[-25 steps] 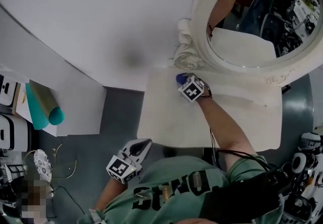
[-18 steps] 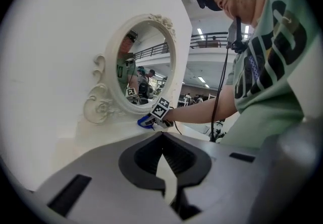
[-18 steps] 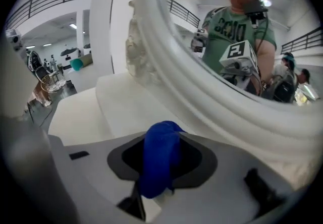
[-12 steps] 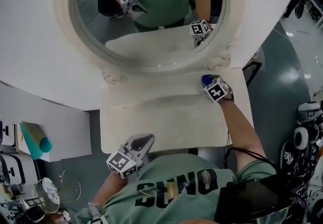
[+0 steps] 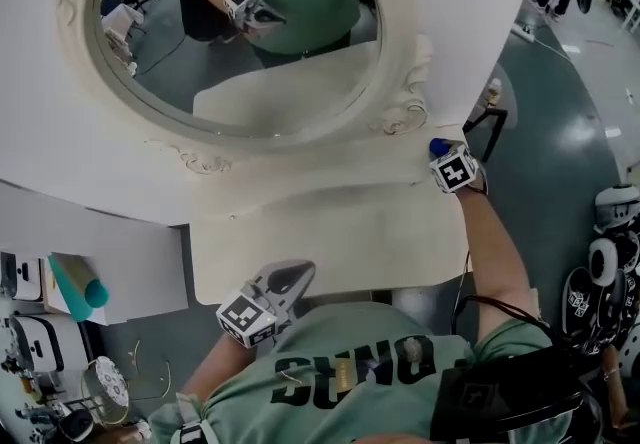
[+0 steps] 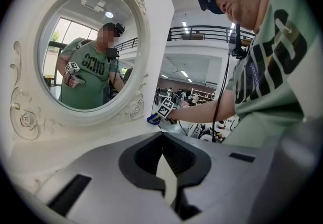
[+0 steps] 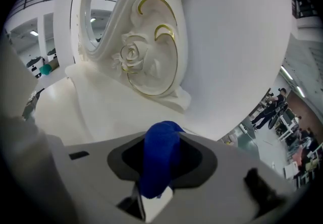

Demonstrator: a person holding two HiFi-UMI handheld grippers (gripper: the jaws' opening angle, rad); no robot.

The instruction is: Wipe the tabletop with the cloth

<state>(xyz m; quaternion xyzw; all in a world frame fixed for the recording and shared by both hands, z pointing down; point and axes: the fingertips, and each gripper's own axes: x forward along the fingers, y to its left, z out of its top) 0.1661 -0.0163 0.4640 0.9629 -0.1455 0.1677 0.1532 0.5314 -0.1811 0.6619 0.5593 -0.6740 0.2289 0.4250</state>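
My right gripper (image 5: 441, 150) is shut on a blue cloth (image 5: 437, 145) at the far right corner of the cream tabletop (image 5: 330, 232), just below the mirror frame's end. In the right gripper view the cloth (image 7: 160, 157) bulges up between the jaws, close to the frame's carved rose (image 7: 132, 56). My left gripper (image 5: 298, 272) hangs over the table's near edge by my chest, jaws together with nothing between them. The left gripper view shows the right gripper's marker cube (image 6: 165, 108) and the cloth (image 6: 153, 118) across the table.
A large oval mirror (image 5: 240, 32) in an ornate cream frame stands along the table's back edge against a white wall. A black stand (image 5: 490, 127) is on the floor beyond the right edge. A teal roll (image 5: 75, 282) lies at the left.
The right gripper has carried the cloth rightward along the table's back edge to the far right corner. My head view has swung to follow. The left gripper has stayed by the near edge.
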